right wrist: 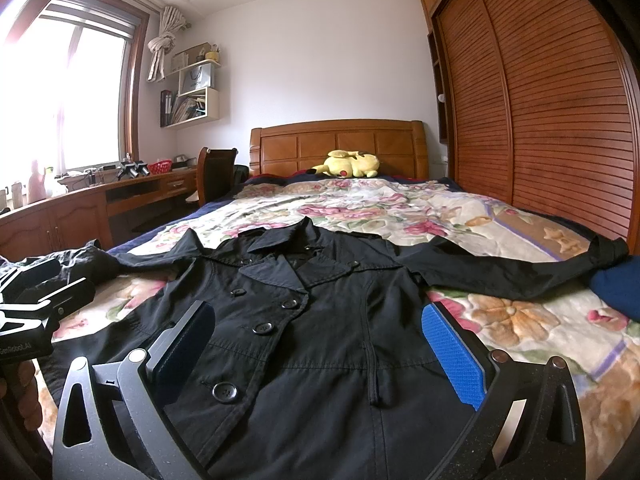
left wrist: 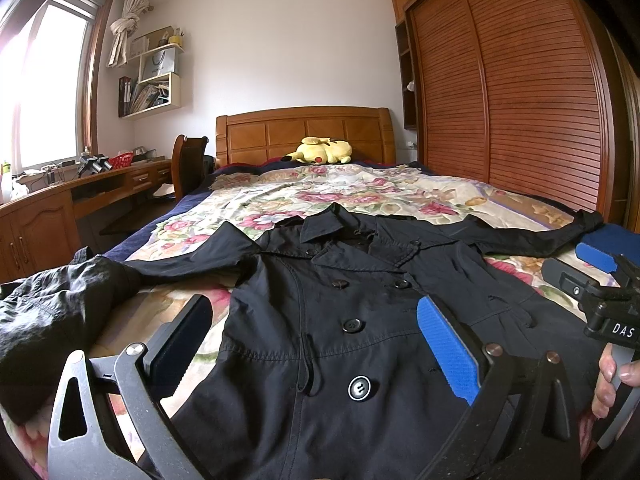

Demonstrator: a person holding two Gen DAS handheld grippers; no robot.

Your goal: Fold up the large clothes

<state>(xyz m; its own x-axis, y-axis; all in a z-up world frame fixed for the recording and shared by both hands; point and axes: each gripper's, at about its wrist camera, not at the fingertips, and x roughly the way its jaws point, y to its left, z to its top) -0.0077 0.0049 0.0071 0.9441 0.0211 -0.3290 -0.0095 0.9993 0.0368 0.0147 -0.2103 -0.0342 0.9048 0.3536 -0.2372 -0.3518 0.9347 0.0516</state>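
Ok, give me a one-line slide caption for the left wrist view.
Open left gripper hovers over a black double-breasted coat spread front-up, sleeves out, on a floral bedspread.

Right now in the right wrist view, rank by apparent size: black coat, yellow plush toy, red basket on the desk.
1. black coat, though it lies nearest the camera
2. yellow plush toy
3. red basket

The coat's (left wrist: 320, 320) hem runs off the bottom edge.
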